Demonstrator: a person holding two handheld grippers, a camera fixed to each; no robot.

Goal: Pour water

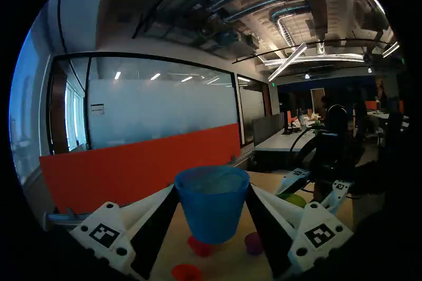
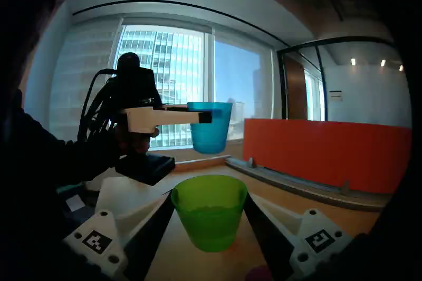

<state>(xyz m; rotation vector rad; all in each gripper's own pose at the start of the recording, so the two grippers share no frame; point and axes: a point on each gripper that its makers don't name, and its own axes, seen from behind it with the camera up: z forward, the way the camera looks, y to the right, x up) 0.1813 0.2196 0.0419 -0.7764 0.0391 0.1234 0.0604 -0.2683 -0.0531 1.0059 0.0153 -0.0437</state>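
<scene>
Left hand-held gripper (image 1: 212,196) is clamping blue cup (image 1: 212,210); right hand-held gripper (image 2: 209,199) is clamping green cup (image 2: 209,223). Tilting slowly, rim over rim, is advisable.

Blue cup (image 1: 212,202) plugs the gap between the left gripper (image 1: 211,192) fingers and green cup (image 2: 209,217) plugs the right gripper (image 2: 209,204), so neither has spare room. Table (image 1: 227,265) under the blue cup is cluttered: red cup (image 1: 200,246), second red cup (image 1: 185,271) and purple cup (image 1: 253,242), close together. Right gripper view: clear air between the blue cup held high and the green cup's rim. Orange partition (image 2: 327,152) blocks the table's far edge, with bare tabletop before it.
</scene>
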